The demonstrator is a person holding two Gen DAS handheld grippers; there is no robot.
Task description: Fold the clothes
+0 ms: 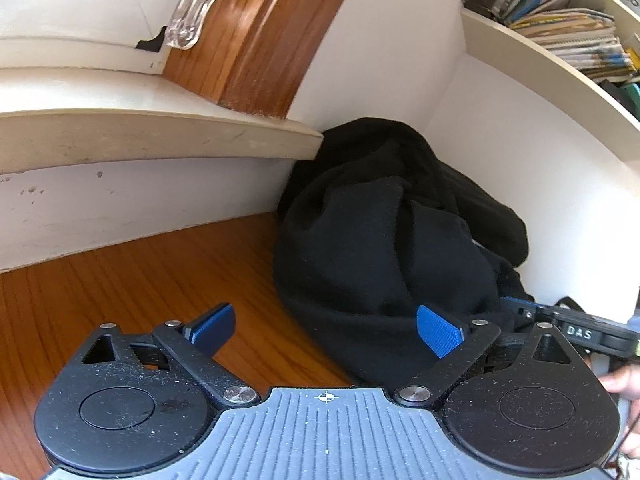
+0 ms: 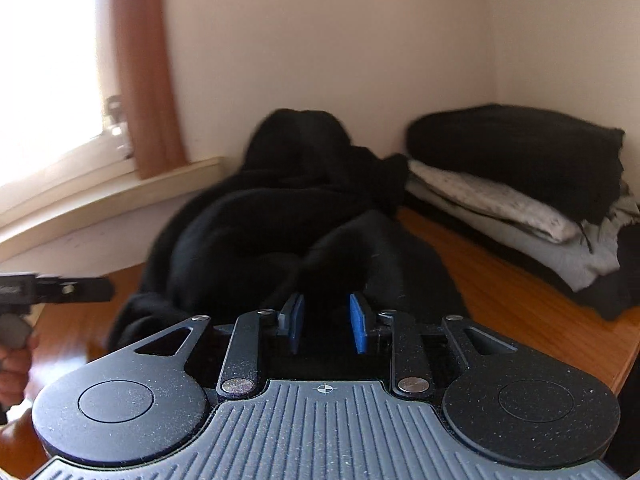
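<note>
In the left wrist view, a wooden table runs up to a white wall, with a pale window sill jutting out above it and a wooden window frame higher up. A shelf of books hangs over the corner to the right of the sill. A crumpled black garment lies heaped on the table in the corner just below the sill's end. The left gripper hovers low near the heap's front edge, its blue pads spread wide apart and holding nothing. The right gripper reaches into the garment's right side, and part of a hand shows behind it.

In the right wrist view, the same table meets the wall, with the sill to the left of the garment. A stack of folded clothes, black over pale layers, sits on the table to the right of the heap, touching its edge. The right gripper is pushed into the garment's near fold, its pads partly closed with black cloth between them. The left gripper juts in from the left beside the heap, a hand beneath it.
</note>
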